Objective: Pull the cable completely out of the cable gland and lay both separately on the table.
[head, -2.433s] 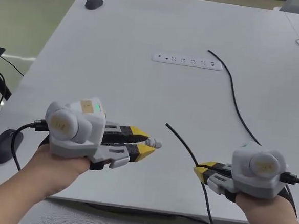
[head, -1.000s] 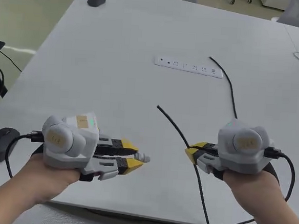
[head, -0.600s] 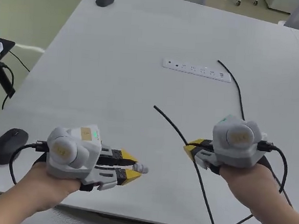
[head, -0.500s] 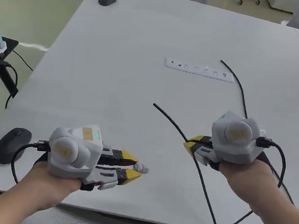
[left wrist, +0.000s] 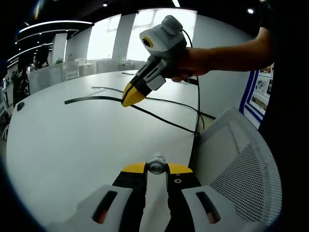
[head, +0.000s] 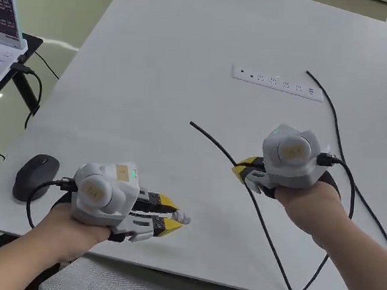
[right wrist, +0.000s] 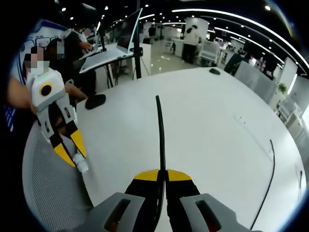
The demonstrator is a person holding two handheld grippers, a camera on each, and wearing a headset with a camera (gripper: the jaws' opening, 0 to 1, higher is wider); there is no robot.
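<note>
The left gripper, black with yellow tips, rises from the near edge, its jaws closed on a small, silvery, round-headed cable gland pinched between the tips. Beyond it spreads a broad, smooth white table. Farther off and above the table, a hand coming in from the right holds the right gripper, a grey-white body with a yellow nose pointing down and left. A thin black cable passes through that nose; its free end reaches left, just above the table, and the rest trails right to the table's edge. A white mesh chair back stands near right.
</note>
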